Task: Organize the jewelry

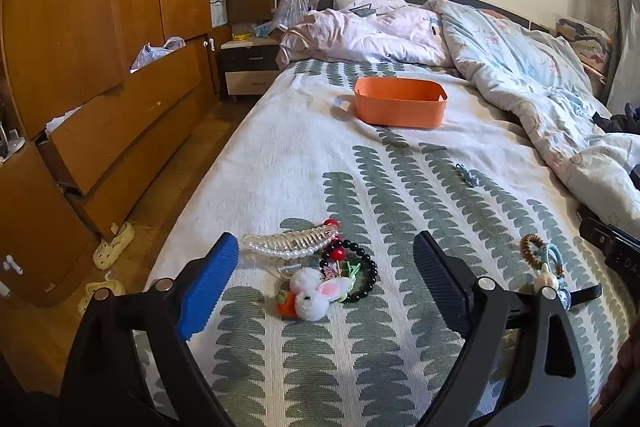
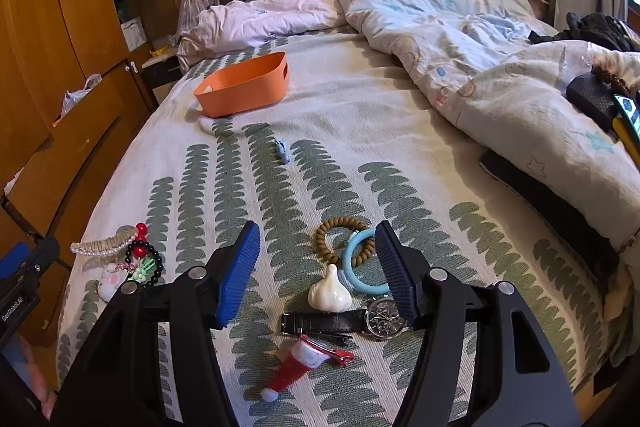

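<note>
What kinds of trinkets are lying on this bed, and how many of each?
Spiral hair ties: 2, olive tie and blue tie
Hair clips: 4, clear claw clip, bunny clip, Santa hat clip, small blue clip
Wristwatch: 1
Black bead bracelet: 1
Garlic-shaped charm: 1
Orange basket: 1
Total: 10, not counting tangled bits inside the bracelet, which are too small to tell.

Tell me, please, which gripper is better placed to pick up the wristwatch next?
The right gripper: it is open, with the wristwatch lying just below its fingers. The left gripper is open over the bracelet pile further left.
</note>
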{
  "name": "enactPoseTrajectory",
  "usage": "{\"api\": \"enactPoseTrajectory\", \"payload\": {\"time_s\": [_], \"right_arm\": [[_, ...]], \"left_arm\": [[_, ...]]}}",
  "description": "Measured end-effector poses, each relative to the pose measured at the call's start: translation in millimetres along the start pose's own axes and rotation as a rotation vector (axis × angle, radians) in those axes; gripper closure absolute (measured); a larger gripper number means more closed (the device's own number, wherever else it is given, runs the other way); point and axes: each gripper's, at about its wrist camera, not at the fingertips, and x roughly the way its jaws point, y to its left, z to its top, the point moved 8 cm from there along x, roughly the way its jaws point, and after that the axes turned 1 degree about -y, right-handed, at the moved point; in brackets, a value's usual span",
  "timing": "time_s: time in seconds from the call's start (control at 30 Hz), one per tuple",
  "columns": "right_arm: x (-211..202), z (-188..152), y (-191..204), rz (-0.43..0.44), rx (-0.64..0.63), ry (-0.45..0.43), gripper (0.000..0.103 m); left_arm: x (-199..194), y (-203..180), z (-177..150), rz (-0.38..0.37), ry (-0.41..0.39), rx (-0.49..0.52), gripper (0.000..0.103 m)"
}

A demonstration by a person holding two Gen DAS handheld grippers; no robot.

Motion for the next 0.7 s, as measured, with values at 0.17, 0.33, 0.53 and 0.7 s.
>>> {"api": "enactPoseTrajectory", "payload": {"time_s": [0.17,0.33,0.53,0.7], "right_arm": [[-0.5,-0.1,1.7,0.005,-0.001,-0.001,0.034],[-0.6,0.2,3.7,0.005,-0.005,0.001,0.034],[-1.4,0.2,3.2,0.005,-0.003,-0.001,0.033],[-7.2,0.8,4.7,0.003,-0.009,-0.014,0.029]], "left_arm": [[-8.0,-4.3,1.1,-0.005,-0.026,0.019,0.013],[-12.5,-4.1,2.7,-0.003,-0.042,0.027,0.012],[-14.0,-3.5,3.2,0.002,-0.046,0.024,0.010],[-16.6,-3.6,3.5,0.001,-0.049,0.029,0.010]]}}
